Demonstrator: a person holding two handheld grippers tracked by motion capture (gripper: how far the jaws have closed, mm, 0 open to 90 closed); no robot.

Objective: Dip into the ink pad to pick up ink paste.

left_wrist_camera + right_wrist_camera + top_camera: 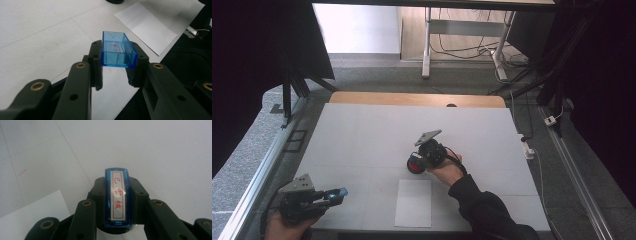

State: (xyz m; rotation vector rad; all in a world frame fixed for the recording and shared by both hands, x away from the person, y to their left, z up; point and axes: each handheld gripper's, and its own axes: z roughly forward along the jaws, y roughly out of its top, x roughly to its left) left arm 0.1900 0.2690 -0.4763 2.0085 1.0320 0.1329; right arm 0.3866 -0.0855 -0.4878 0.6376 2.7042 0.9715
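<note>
Stamp (117,200), blue-bodied with a red-lettered label, is sitting clamped between the jaws of the right gripper (417,161), low over the table (362,135) just beyond the white sheet of paper (413,202). Its clear blue cap (118,50) is being pinched by the left gripper (334,194), near the table's front left corner. Pressing well probably means bringing the stamp squarely over the paper and lowering it flat (no tilt, or the print smears).
</note>
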